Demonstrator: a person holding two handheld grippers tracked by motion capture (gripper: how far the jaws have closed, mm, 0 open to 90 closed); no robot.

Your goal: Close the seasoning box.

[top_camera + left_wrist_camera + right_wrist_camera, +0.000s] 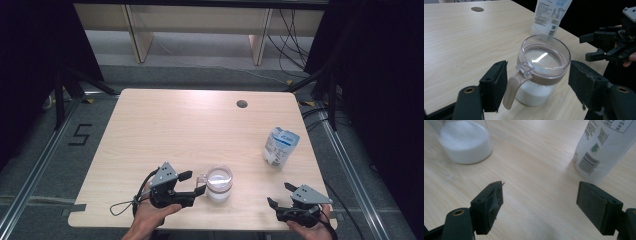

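Note:
A clear glass jar (220, 182) with a tan collar and handle stands near the table's front edge, partly filled with white powder. My left gripper (194, 182) sits just left of it, open. In the left gripper view the jar (541, 65) stands between the wide jaws of that gripper (541, 85), its handle (512, 87) pointing toward the camera and neither pad touching it. My right gripper (280, 195) rests open at the front right with nothing between its jaws (540, 202). A white and blue pouch (280, 146) stands upright beyond it.
The light wooden table (175, 125) has a round cable hole (242, 104) at the back right. In the right gripper view the jar (464, 142) is at upper left and the pouch (604, 147) at upper right. Dark drapes flank the table.

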